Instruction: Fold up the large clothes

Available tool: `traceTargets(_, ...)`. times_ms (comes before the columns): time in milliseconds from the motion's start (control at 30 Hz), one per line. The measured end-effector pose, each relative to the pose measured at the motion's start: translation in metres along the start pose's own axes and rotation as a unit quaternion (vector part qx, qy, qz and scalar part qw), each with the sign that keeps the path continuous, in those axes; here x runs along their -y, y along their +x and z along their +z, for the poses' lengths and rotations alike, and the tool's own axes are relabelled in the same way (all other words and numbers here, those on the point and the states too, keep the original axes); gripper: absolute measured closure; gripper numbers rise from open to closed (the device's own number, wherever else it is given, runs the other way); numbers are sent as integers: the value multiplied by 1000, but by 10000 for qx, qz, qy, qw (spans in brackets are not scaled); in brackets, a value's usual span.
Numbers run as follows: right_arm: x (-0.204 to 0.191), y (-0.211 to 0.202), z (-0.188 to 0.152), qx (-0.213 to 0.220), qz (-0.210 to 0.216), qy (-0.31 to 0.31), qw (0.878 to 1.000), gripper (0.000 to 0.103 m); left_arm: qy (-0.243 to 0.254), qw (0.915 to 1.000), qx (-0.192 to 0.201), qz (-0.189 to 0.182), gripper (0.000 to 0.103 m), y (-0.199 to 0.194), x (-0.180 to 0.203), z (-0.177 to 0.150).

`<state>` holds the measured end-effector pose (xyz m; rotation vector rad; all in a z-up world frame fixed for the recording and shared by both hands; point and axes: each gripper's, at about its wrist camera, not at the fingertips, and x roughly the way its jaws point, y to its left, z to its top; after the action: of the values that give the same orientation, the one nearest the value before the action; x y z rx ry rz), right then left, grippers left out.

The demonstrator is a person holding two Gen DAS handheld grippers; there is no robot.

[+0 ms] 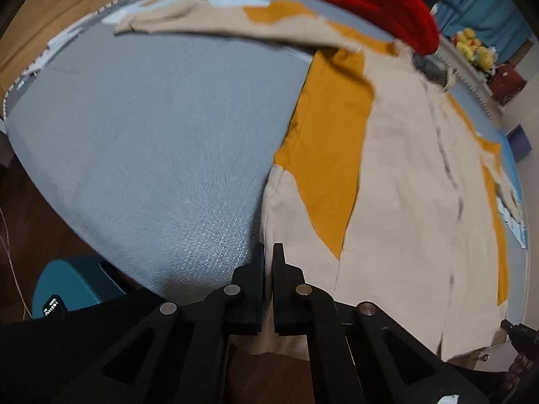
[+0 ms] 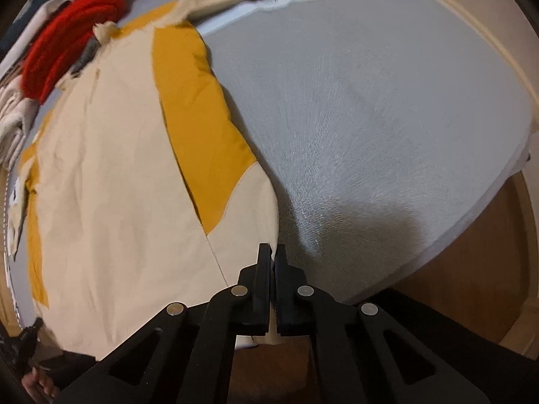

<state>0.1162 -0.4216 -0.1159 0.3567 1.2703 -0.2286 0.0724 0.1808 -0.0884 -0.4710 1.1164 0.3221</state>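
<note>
Beige and mustard garment (image 1: 397,181) spread flat on grey bed (image 1: 151,141), left hand-held gripper (image 1: 268,252) clamped on its hem corner at 6 o'clock, right hand-held gripper (image 2: 273,252) clamped on the opposite hem corner, red knit (image 1: 380,3) at 12 o'clock

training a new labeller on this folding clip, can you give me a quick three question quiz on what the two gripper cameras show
1. True or false: the beige and mustard jacket lies spread out on the grey bed.
2. Which part of the jacket is the left gripper shut on? A) a sleeve end B) a corner of the bottom edge C) the collar
3. Fill in: the red knitted thing lies by the jacket's ____ end.

Key
1. True.
2. B. The right gripper is shut on the opposite bottom corner.
3. Collar, the end far from both grippers.
</note>
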Motion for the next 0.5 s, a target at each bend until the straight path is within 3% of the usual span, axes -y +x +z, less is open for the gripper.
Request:
traceTargets(133, -5, -18, -8, 56, -154, -195, 9997, 102, 24, 9998, -67, 196, 100, -9, -5, -3)
traceTargets(267, 2, -15, -6, -85, -316, -216, 9992, 102, 59, 9946, -211, 1012, 102, 5, -8, 8)
traceTargets(367, -3, -4, 12, -104, -401, -57, 9991, 100, -38, 9962, -20, 865, 101, 0, -7, 13)
traceTargets(433, -1, -8, 13, 31, -695, 44, 9976, 93, 293, 9969, 185, 712, 99, -5, 9, 12)
traceTargets(500, -4, -13, 14, 200, -549, 12, 9983, 93, 702, 9964, 205, 436, 92, -4, 30, 7)
